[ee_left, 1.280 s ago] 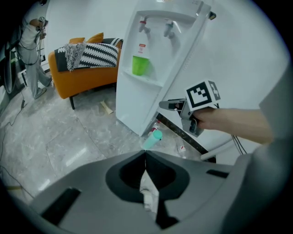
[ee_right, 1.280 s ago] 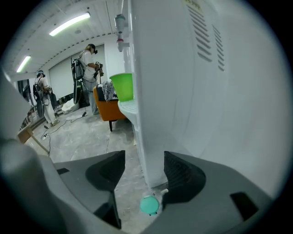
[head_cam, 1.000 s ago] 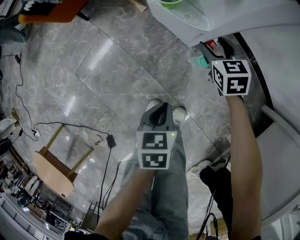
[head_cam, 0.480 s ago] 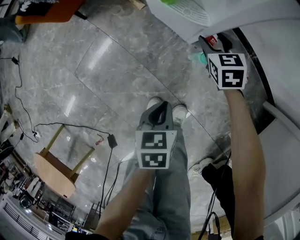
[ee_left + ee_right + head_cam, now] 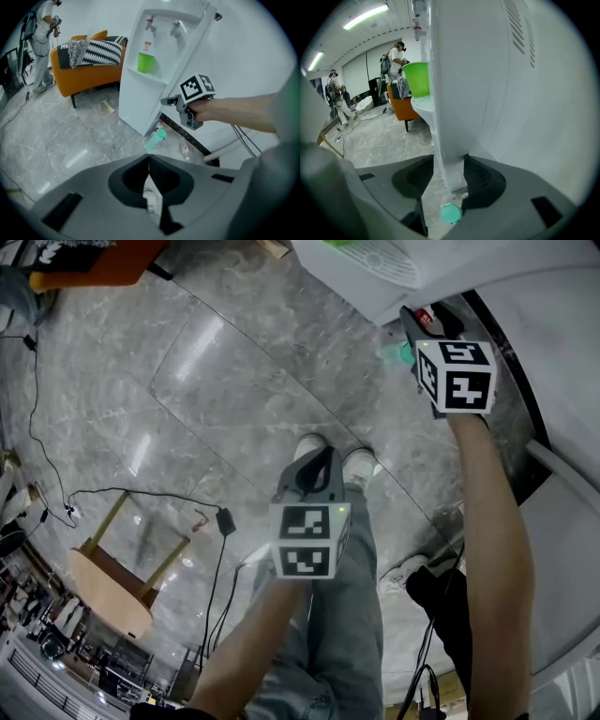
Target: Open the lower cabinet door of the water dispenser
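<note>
The white water dispenser (image 5: 154,70) stands on the marble floor with a green cup (image 5: 145,62) on its tray. The corner edge of its lower cabinet door (image 5: 449,159) runs down between the jaws of my right gripper (image 5: 449,176). Those jaws are closing, and their pads meet both sides of the edge with no gap showing. The head view has that gripper (image 5: 427,326) at the dispenser's (image 5: 375,277) base. My left gripper (image 5: 322,460) hangs over the floor above the person's legs. In its own view it (image 5: 149,159) is shut and holds nothing.
A teal bottle (image 5: 156,138) lies on the floor by the dispenser's base, just below my right gripper. An orange sofa (image 5: 89,70) stands left of the dispenser. A wooden stool (image 5: 112,577) and cables (image 5: 37,418) are on the floor at the left. A white wall with black skirting (image 5: 187,138) runs along the right.
My right gripper has tilted slightly at the dispenser's base. The left gripper has stayed where it was.
</note>
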### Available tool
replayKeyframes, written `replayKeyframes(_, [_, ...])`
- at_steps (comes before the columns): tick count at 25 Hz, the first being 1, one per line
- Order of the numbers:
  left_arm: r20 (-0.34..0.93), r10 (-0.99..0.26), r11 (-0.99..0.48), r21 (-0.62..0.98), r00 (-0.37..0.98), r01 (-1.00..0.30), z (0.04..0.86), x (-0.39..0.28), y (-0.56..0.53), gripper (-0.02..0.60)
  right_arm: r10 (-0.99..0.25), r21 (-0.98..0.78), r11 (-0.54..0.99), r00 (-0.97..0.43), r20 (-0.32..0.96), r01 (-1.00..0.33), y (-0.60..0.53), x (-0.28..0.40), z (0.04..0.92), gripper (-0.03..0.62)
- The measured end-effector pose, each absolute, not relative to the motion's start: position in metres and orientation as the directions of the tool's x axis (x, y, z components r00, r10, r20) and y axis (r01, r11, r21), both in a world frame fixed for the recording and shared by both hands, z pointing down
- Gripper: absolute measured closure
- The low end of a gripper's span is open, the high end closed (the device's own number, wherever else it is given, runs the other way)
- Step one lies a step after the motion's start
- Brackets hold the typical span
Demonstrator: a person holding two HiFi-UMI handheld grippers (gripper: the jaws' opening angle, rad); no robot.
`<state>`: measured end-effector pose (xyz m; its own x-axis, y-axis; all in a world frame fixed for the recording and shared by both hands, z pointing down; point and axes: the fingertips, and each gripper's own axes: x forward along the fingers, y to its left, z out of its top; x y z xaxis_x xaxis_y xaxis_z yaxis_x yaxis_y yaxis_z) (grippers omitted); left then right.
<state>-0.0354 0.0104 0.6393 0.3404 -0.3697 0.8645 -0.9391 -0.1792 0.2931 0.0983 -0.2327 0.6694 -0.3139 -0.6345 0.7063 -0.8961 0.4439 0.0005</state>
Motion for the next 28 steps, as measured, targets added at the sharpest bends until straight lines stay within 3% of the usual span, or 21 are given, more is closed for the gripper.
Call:
replayKeyframes(3, [0.864, -0.369, -0.178, 0.296, 0.342, -0.939, 0.639, -0.039, 0.011, 0.571, -0.622, 0.004, 0.460, -0.319, 0.715, -0.888, -0.228, 0.095, 0.668, 0.441])
replayKeyframes(9, [0.849, -0.383, -0.176, 0.320, 0.364, -0.931, 0.631, -0.036, 0.003, 0.569, -0.516, -0.016, 0.671, -0.483, 0.707, -0.741, -0.200, 0.013, 0.671, 0.389])
replayKeyframes(22, [0.850, -0.393, -0.139, 0.323, 0.352, -0.936, 0.631, -0.060, 0.012, 0.570, -0.524, -0.079, 0.626, -0.494, 0.694, -0.776, -0.185, -0.026, 0.671, 0.381])
replayKeyframes(28, [0.848, -0.410, -0.105, 0.321, 0.335, -0.941, 0.630, -0.073, 0.009, 0.569, -0.468, -0.141, 0.676, -0.570, 0.675, -0.723, -0.169, -0.059, 0.669, 0.375])
